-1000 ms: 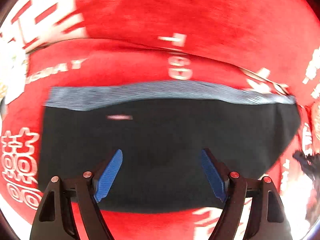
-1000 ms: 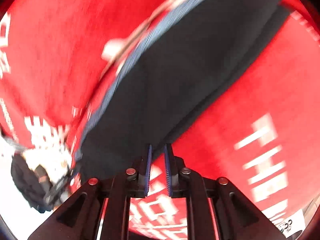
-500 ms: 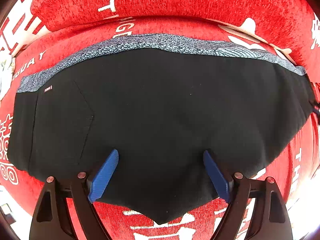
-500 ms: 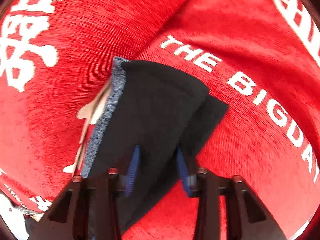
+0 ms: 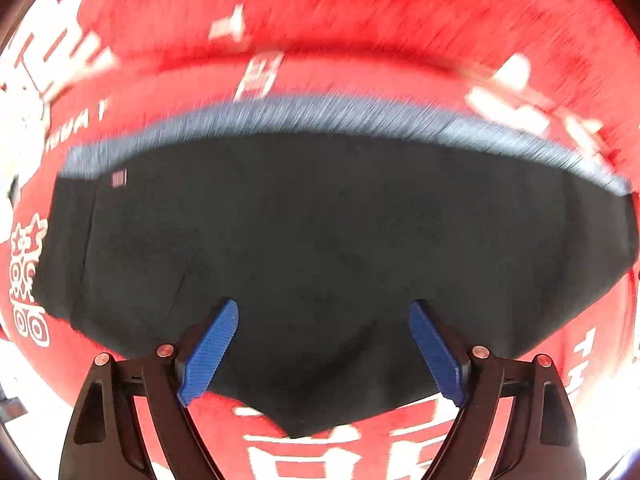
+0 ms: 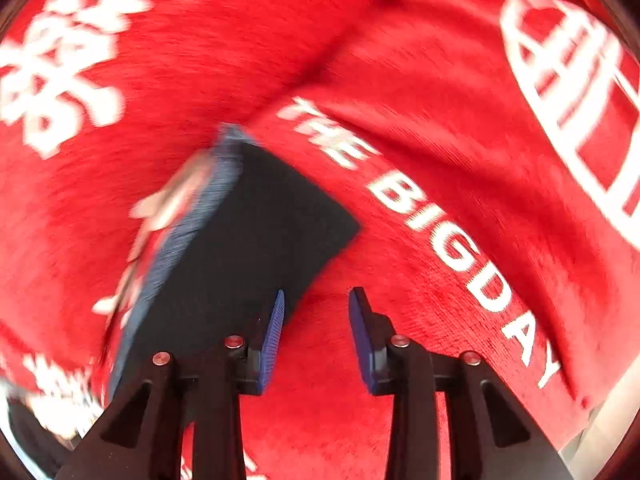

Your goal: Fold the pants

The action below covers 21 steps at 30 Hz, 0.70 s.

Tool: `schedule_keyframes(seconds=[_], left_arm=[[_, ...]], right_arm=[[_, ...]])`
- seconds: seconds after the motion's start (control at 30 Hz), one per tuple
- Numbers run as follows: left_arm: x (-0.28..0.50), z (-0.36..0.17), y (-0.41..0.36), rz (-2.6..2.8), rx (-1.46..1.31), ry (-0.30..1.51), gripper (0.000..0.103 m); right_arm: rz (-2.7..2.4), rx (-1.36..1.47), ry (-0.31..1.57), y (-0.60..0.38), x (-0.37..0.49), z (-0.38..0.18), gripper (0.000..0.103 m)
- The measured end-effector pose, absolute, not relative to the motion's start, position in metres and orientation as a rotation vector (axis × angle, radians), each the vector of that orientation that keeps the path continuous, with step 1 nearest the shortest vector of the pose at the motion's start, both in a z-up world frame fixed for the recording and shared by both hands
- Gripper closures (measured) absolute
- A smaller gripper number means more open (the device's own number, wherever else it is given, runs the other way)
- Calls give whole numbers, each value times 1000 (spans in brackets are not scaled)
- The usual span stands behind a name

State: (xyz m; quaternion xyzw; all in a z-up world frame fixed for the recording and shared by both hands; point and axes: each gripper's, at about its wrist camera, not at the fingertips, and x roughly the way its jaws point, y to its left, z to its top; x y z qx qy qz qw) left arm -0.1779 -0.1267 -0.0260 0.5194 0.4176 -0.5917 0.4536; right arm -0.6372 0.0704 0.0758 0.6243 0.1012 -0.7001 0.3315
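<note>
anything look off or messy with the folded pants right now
Nothing stands out. The black pants lie folded flat on the red cloth, grey waistband along the far edge. Left gripper and right gripper are open, holding nothing. Motion blur hides fine wrinkles.

Bright, even light floods my two fisheye feeds, blowing out to white glare at the lower corners. Motion blur smears the red cloth [image 5: 360, 20] and its lettering, worst around the pants [image 5: 320, 240]; dark vignetting curves every edge.
</note>
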Motion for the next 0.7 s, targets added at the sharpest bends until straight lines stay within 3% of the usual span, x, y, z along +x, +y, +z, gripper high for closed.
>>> schedule_keyframes(seconds=[0.13,0.33,0.4,0.47,0.57,0.7], left_arm=[[-242,-22,-144,-1583,1256,983,14],[-321,-60,-184,-1585,1213,981,14],[-332,-67,-192,-1568,1213,910,12],[-335,-70,-202,-1558,1202,890,11],[-329,-75,-220,-1528,1193,930,11],[-320,-57,-227,-1498,1182,936,11]], right_arm=[[-1515,1466,468,2,-585,79,67],[-1318,1385,608,-86,-526,22,67],[-1357,1328,678,-95,-516,8,72],[-1401,1292,694,-93,-525,11,94],[-1518,1276,682,-89,-562,10,99],[-1707,1337,625,-78,-606,24,95]])
